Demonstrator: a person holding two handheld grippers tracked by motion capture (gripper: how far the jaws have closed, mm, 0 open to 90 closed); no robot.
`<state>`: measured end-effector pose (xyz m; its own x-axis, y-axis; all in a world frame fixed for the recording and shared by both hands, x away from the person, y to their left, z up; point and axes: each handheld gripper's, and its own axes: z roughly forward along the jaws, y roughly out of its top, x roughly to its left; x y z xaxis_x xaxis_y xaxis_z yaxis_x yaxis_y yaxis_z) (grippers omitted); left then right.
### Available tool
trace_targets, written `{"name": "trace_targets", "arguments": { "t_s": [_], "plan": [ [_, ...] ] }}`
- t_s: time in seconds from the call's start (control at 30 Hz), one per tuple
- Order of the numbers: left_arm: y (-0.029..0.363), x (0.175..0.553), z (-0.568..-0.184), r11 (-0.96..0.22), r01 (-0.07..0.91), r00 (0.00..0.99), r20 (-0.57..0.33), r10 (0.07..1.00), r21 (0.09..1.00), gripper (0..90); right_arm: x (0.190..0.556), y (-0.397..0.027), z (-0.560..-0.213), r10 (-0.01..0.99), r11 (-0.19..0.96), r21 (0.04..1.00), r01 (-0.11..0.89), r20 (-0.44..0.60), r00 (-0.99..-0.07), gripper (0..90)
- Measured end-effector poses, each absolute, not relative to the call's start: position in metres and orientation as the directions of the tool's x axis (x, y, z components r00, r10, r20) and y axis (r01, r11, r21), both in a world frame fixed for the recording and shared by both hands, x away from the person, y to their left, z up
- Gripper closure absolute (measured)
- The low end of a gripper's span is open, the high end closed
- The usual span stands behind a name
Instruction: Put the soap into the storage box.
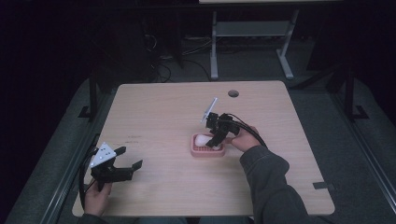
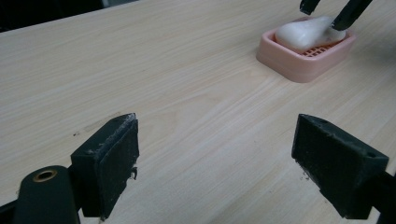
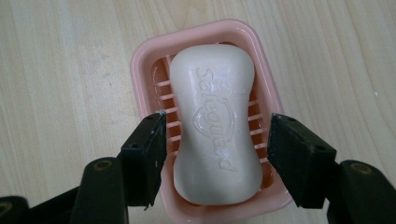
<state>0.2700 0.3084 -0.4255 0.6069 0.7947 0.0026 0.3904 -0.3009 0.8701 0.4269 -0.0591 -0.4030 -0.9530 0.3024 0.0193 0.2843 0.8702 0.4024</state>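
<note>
- right gripper (image 3: 217, 156) points down over the pink soap dish (image 3: 144, 60); jaws apart, one each side of the white soap bar (image 3: 215, 126), a thin gap showing on both sides, pads not pressing.
- soap bar lies lengthwise in the dish on the slatted floor, dish a little right of the table's (image 1: 159, 116) middle.
- left gripper (image 2: 217, 163) sits low near the table's front-left corner, jaws wide apart, nothing between them, bare wood ahead.
- risk: the bar looks wet and glossy; closing on its narrow waist could squeeze it out along its length.
- risk: left jaw tip sits near the dish's inner wall; going lower could catch the rim and tip or drag the light dish.
- risk: an off-centre grip could tilt the bar against the slats.
- room: wide open tabletop on all sides of the dish; cable hole (image 1: 233, 93) near the far edge, well apart.
- left gripper is close to the front edge; little margin there.
</note>
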Motion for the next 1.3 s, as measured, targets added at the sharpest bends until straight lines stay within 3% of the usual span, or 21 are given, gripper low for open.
{"name": "trace_targets", "arguments": {
  "t_s": [1.3],
  "plan": [
    [0.309, 0.270, -0.426, -0.304, 0.390, 0.607, 0.006, 0.795, 0.869, 14.5, 0.410, -0.091, -0.388, 0.345, 0.837, 0.447, 0.315, 0.016, -0.938, 35.3]
  ]
}}
